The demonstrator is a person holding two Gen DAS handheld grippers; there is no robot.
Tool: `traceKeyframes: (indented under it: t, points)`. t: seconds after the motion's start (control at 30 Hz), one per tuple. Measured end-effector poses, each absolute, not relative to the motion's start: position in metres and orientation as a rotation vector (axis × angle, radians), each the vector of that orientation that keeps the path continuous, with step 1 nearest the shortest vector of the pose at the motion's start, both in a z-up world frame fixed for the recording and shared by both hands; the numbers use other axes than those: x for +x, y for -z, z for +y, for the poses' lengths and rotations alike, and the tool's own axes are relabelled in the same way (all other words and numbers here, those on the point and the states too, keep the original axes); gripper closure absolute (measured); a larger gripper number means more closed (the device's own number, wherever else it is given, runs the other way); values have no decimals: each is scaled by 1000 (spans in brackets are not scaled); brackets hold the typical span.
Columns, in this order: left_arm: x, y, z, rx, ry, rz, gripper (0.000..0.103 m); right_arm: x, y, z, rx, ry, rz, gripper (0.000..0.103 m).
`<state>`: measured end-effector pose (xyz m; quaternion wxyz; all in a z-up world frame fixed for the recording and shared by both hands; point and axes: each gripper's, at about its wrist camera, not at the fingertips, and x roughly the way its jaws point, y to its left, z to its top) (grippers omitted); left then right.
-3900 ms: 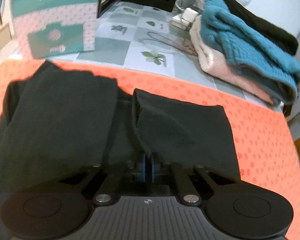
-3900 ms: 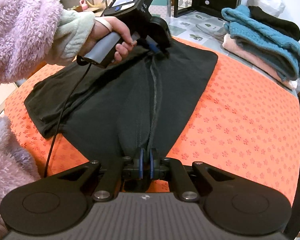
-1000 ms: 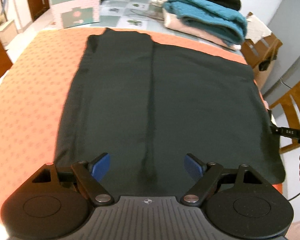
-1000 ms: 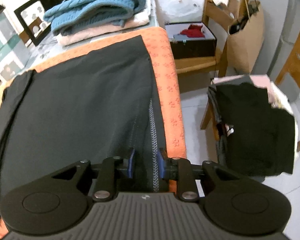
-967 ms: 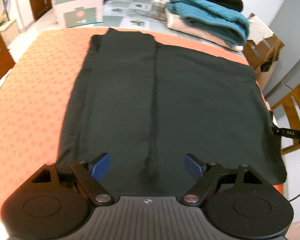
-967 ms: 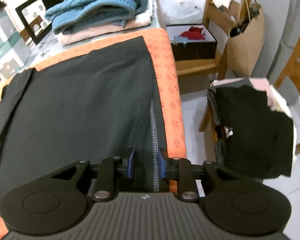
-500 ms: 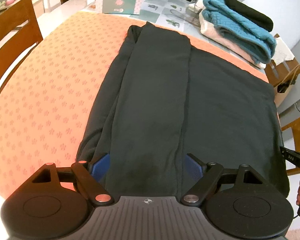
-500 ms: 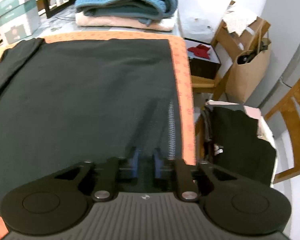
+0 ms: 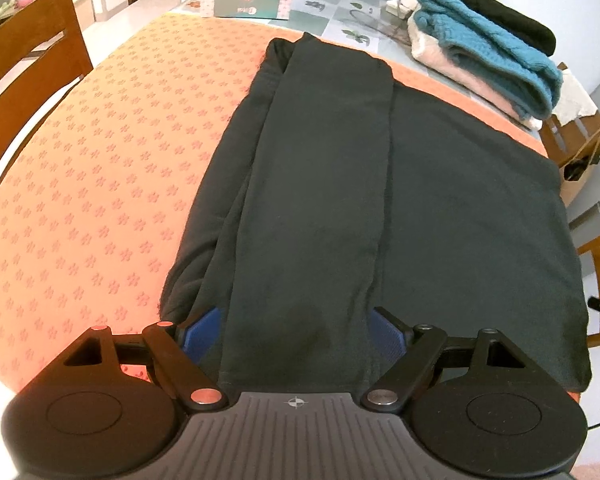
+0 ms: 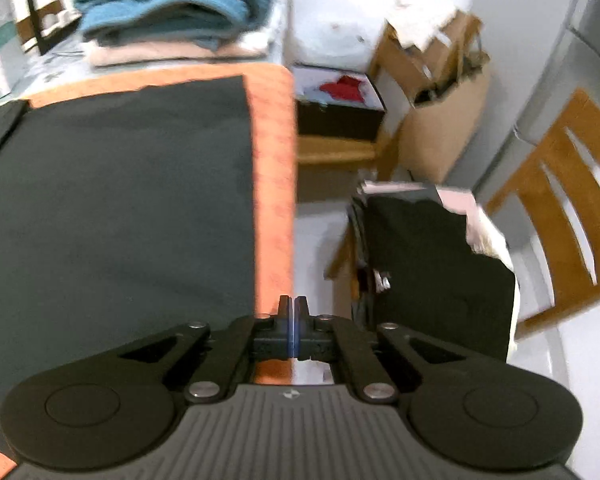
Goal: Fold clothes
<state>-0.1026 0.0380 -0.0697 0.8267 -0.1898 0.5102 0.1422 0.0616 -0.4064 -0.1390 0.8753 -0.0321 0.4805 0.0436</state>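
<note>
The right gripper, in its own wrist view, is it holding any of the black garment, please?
No, the right gripper has its jaws shut on nothing, past the black garment.

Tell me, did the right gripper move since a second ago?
Yes. The right gripper, now shut, slid right off the black garment to the orange tablecloth's edge.

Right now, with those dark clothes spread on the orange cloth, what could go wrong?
The right gripper is shut with nothing visibly between its fingers, beside the black garment, so it may lift nothing. The garment's near right corner reaches the orange tablecloth edge; a tug might slide it off.
</note>
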Motion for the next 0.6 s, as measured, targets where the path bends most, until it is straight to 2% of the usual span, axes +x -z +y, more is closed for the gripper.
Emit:
traceKeyframes:
  t: [0.17,0.23,0.27,0.3,0.6]
  points:
    - [-105,71,39,-367,-291,1089,20,47,130,-423,36,-143,1017,99]
    - [-107,72,38,-339,-278,1090,20,35,125,-421,63,-182,1016,89]
    - [-108,73,38,-328,-270,1091,20,30,124,-419,78,-200,1018,80]
    - [-110,75,37,-322,-258,1095,20,24,124,-415,71,-207,1024,77]
    - [-124,91,42,-302,-121,1132,20,-17,96,-369,22,-268,999,74]
